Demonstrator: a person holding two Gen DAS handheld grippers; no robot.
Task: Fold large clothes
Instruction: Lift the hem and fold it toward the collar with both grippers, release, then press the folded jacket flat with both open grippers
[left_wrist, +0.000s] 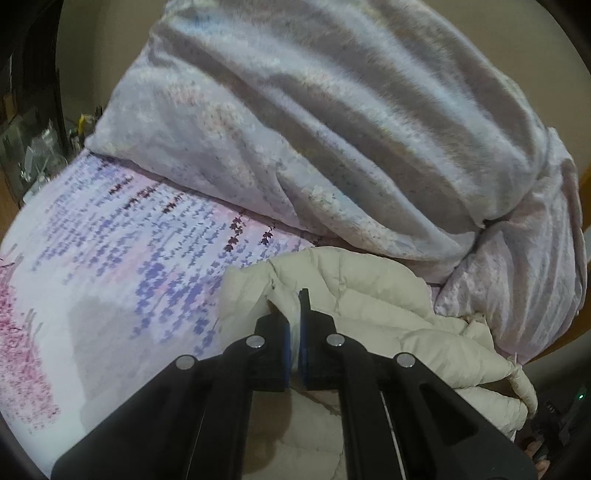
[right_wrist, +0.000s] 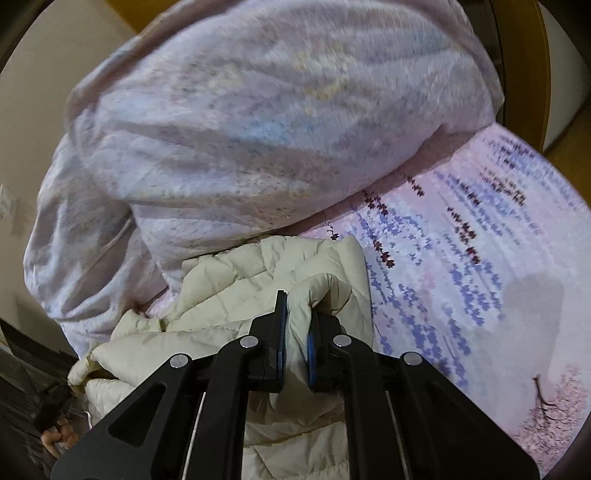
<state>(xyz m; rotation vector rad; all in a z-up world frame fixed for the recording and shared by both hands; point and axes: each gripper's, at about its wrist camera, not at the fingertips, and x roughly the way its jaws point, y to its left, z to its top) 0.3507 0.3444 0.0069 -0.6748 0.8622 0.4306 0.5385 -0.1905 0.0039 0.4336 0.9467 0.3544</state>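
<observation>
A cream quilted puffer jacket (left_wrist: 369, 295) lies bunched on a bed with a pink and purple flower-print sheet (left_wrist: 110, 240). My left gripper (left_wrist: 294, 306) is shut on a thin edge of the jacket at its left end. In the right wrist view my right gripper (right_wrist: 297, 314) is shut on a thick fold of the same jacket (right_wrist: 240, 280) at its right end. The jacket hangs below both grippers; its lower part is hidden by the gripper bodies.
A big rolled pale lilac duvet (left_wrist: 332, 129) lies right behind the jacket and also fills the upper right wrist view (right_wrist: 240, 129). The printed sheet (right_wrist: 461, 258) stretches beside it. A cluttered shelf (left_wrist: 37, 147) stands at far left.
</observation>
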